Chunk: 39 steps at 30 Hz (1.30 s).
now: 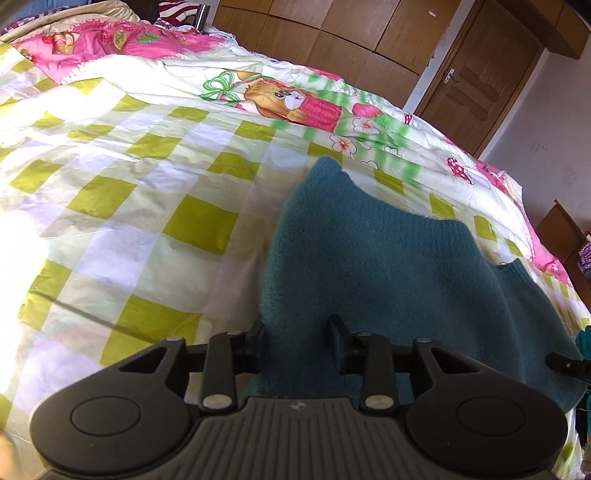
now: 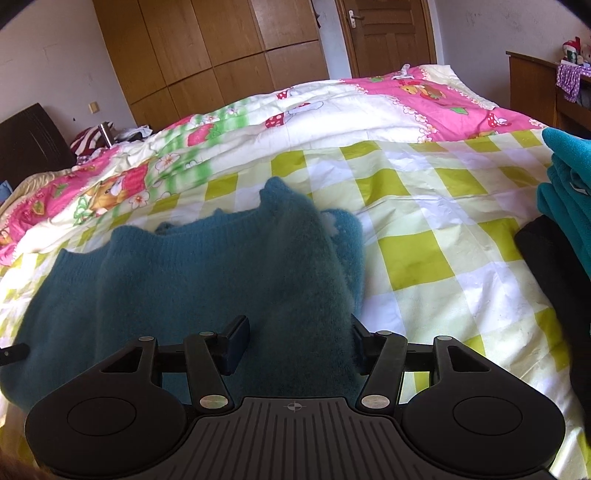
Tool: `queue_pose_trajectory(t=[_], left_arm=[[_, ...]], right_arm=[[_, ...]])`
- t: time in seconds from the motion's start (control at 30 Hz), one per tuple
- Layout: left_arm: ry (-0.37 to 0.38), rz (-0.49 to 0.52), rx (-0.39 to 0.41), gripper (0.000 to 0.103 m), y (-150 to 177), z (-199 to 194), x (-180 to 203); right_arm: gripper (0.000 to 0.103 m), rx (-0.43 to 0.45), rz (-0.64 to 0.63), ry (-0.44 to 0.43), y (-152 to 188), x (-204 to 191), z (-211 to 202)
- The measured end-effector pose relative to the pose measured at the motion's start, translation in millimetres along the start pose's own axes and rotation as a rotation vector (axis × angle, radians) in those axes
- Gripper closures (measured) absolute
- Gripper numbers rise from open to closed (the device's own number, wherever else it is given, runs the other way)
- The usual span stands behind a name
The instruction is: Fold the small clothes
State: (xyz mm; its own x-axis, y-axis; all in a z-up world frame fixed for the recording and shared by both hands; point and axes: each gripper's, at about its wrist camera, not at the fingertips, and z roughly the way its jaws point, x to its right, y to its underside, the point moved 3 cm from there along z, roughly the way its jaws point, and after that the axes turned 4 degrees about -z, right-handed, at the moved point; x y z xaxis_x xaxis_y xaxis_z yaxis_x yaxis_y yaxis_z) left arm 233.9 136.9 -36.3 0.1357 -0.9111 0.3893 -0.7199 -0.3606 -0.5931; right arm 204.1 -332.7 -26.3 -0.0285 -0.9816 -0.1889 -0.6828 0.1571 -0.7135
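Observation:
A fuzzy teal sweater lies on the green-and-white checked bedcover. My left gripper is at its near left edge, shut on a raised fold of the knit that fills the gap between the pads. In the right wrist view the same sweater spreads to the left. My right gripper is shut on a thick, blurred fold at its near right edge, and that fold stands up from the jaws. The ribbed hem shows along the far side. The fabric under both grippers is hidden.
A stack of folded teal clothes and a black garment sit on the bed at the right. Pink cartoon-print bedding covers the far part. A wooden wardrobe, a door and a desk stand behind.

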Motion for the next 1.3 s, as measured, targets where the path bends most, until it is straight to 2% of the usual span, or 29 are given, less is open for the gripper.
queue_pose_trajectory(t=[0.07,0.13,0.23,0.33,0.4,0.5,0.53,0.57,0.67,0.73,0.83,0.93,1.0,1.07,1.13,1.2,1.3], left_arm=[[0.010,-0.003,0.009,0.077,-3.2,-5.1,4.1],[0.027,-0.002,0.029,0.078,-3.4,-15.6,7.5],[-0.004,0.026,0.025,0.077,3.5,-15.5,6.4],[-0.052,0.030,-0.015,0.073,10.6,4.5,1.6],[-0.062,0.027,-0.004,0.072,9.6,-0.8,3.9],[-0.079,0.028,0.035,0.069,6.1,-15.1,4.7],[-0.092,0.047,0.055,0.069,5.4,-20.0,6.8],[-0.107,0.068,0.078,0.069,5.0,-24.6,10.2],[-0.134,0.147,0.164,0.069,1.6,-37.5,27.1],[-0.134,0.180,0.225,0.069,-4.1,-45.6,39.9],[-0.052,0.227,0.254,0.069,-6.5,-48.6,61.1],[0.077,0.251,0.190,0.069,4.3,-30.3,79.5],[0.144,0.278,0.145,0.069,14.4,-15.7,92.0],[0.181,0.325,0.129,0.069,23.4,-5.0,102.2],[0.180,0.357,0.130,0.069,28.7,4.5,106.5],[0.164,0.374,0.140,0.069,30.2,12.1,104.0],[0.146,0.349,0.132,0.069,27.8,25.1,95.9]], right_arm=[[0.067,-0.019,0.039,-0.011,0.8,2.7,0.7],[0.078,-0.026,0.091,-0.035,-2.1,7.6,-5.1],[0.084,0.006,0.118,-0.058,1.0,8.0,-26.9],[0.085,0.001,0.161,-0.042,15.0,16.2,-22.0],[0.085,-0.037,0.202,-0.013,22.5,25.6,-3.9],[0.082,-0.024,0.196,-0.013,18.2,24.1,-10.4],[0.076,-0.009,0.195,-0.003,17.0,23.3,-17.9],[0.075,0.008,0.176,0.015,15.7,21.9,-23.8],[0.075,0.109,0.062,0.101,7.4,13.0,-45.1],[0.075,0.161,0.006,0.097,-2.5,4.9,-52.2],[0.067,0.151,-0.112,-0.007,-24.0,-18.4,-38.9],[0.067,0.114,-0.204,-0.130,-42.3,-52.9,-1.5],[0.067,0.082,-0.215,-0.188,-50.9,-69.8,24.5],[0.067,0.024,-0.180,-0.284,-53.9,-81.3,44.1],[0.067,-0.013,-0.186,-0.359,-49.4,-93.6,51.2],[0.067,-0.031,-0.248,-0.397,-38.4,-106.1,50.1],[0.065,-0.047,-0.312,-0.481,-17.7,-121.5,41.4]])
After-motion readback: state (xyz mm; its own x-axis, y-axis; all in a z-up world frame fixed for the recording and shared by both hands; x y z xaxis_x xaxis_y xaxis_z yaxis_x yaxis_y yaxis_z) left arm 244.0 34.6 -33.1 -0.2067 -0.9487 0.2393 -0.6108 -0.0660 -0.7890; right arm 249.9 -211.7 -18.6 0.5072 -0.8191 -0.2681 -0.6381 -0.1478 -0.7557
